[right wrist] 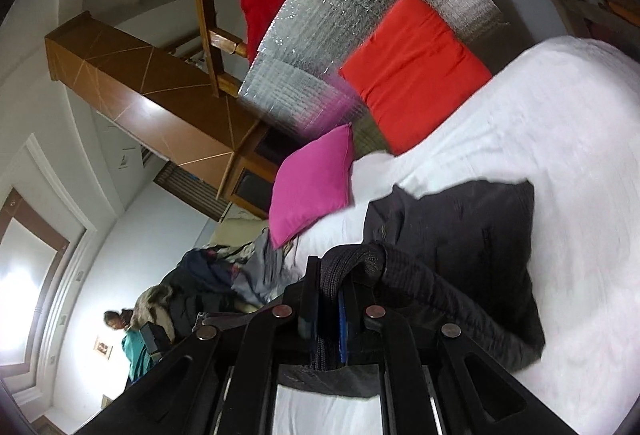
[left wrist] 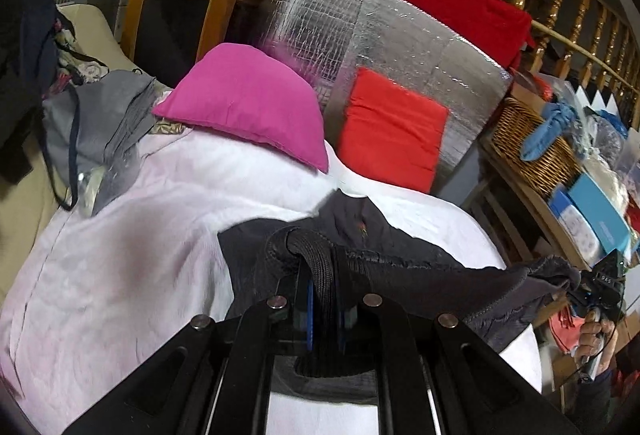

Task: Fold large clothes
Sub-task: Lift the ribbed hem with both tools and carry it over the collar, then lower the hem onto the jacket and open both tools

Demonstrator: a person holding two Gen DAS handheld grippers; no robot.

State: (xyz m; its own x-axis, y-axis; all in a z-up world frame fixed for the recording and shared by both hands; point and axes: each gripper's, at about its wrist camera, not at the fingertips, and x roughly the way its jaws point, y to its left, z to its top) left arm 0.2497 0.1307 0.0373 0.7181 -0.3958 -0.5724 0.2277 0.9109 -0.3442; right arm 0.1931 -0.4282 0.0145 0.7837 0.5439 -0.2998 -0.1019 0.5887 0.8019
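A dark grey garment (left wrist: 400,267) with a ribbed black waistband hangs stretched between my two grippers above the white bed cover (left wrist: 120,255). My left gripper (left wrist: 320,299) is shut on the waistband at its near left end. My right gripper (left wrist: 588,293) shows at the far right of the left wrist view, shut on the garment's other end. In the right wrist view my right gripper (right wrist: 330,311) is shut on the ribbed waistband, and the rest of the garment (right wrist: 472,235) drapes down onto the white bed cover (right wrist: 560,155).
A pink cushion (left wrist: 248,99) and a red cushion (left wrist: 392,127) lie at the bed's head against a silver foil panel (left wrist: 360,23). A heap of other clothes (left wrist: 80,123) sits at the left. A wicker basket (left wrist: 532,139) and shelf clutter stand at the right.
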